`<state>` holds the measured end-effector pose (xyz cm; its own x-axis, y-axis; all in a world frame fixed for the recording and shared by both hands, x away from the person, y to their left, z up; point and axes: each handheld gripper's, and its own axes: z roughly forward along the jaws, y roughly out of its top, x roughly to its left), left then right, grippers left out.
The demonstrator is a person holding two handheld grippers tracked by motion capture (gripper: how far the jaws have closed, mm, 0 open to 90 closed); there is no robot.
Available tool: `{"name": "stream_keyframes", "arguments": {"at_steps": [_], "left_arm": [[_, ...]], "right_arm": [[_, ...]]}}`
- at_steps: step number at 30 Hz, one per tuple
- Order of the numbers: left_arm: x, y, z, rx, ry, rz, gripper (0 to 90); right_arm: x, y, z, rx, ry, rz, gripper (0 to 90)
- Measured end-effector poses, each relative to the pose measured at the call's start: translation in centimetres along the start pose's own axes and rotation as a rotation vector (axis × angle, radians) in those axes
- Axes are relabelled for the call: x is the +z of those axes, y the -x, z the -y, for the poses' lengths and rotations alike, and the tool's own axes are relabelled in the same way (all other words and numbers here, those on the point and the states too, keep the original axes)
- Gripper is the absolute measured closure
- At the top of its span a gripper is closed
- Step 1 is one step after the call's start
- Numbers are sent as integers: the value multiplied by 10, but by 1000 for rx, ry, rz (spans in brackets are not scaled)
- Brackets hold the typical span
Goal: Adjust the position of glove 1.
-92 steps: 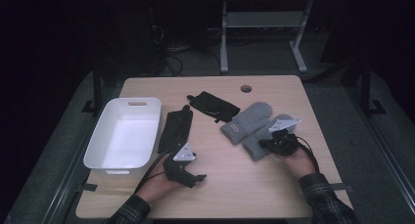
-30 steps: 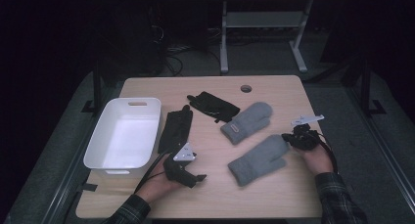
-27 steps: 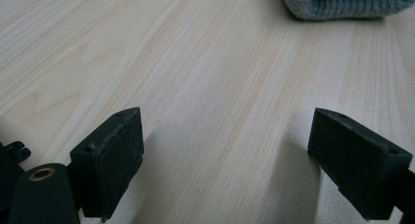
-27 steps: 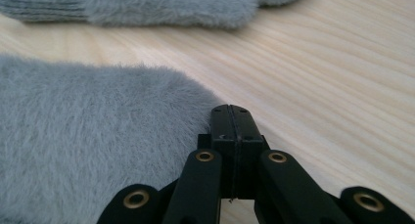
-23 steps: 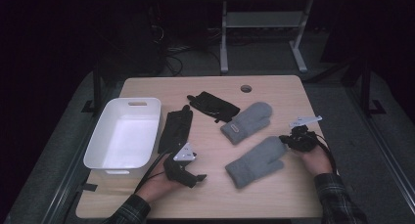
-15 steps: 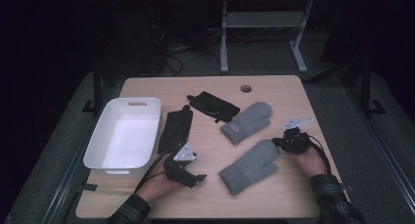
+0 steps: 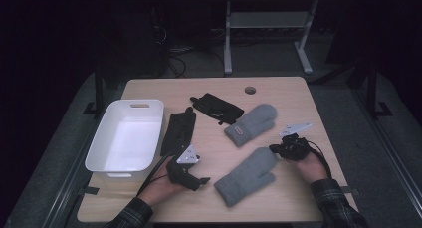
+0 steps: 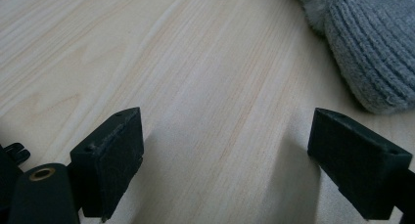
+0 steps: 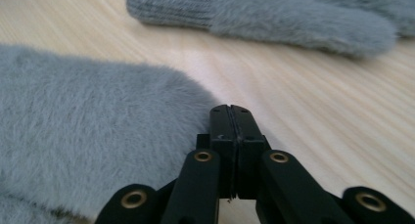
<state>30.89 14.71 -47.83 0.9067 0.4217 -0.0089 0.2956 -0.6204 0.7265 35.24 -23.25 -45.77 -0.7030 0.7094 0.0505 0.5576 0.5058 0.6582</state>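
Resting at the right side of the wooden table point(image 7: 209, 91), right gripper point(image 7: 276, 149) with both black jaws pressed flat together, pad against pad, nothing visibly pinched between them, tips just at the fuzzy edge of the near grey mitten point(image 7: 246, 175); whether a few fibres are caught, cannot tell. Seen in the right gripper view point(image 9: 230, 119), closed jaws low over bare wood right beside that mitten point(image 9: 83, 136), its fluffy body spreading to the left, with the far grey mitten point(image 9: 274, 18) lying across the top, well apart from the tips. Lying slantwise in the middle of the table, near mitten with its tip toward the right gripper and its cuff toward the front edge; far mitten point(image 7: 250, 124) just beyond it, not touching. Sitting near the front edge, left gripper point(image 7: 196, 177) with jaws spread wide, holding nothing, only bare tabletop between the pads point(image 8: 110, 160), the knitted cuff point(image 8: 372, 48) of the near mitten off to one side, untouched. Farther left, one black glove point(image 7: 179, 131) beside the white tub point(image 7: 127, 136), another black glove point(image 7: 216, 107) behind it
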Motion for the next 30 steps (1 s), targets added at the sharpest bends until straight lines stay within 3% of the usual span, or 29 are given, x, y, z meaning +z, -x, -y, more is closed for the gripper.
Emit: {"name": "stream_keyframes", "arguments": {"at_steps": [3,9,15,18,23,30], "left_arm": [[0,0,0,0,1,0,123],[0,0,0,0,1,0,123],[0,0,0,1,2,0,123],[0,0,0,-7,2,2,123],[0,0,0,1,-5,1,123],[0,0,0,3,-9,3,123]], "right_arm": [[-6,3,2,17,18,10,837],[-19,8,18,58,63,50,512],[-24,12,40,94,34,101,273],[-27,11,52,117,24,132,212],[-38,10,69,151,58,157,161],[-35,10,76,154,87,175,121]]}}
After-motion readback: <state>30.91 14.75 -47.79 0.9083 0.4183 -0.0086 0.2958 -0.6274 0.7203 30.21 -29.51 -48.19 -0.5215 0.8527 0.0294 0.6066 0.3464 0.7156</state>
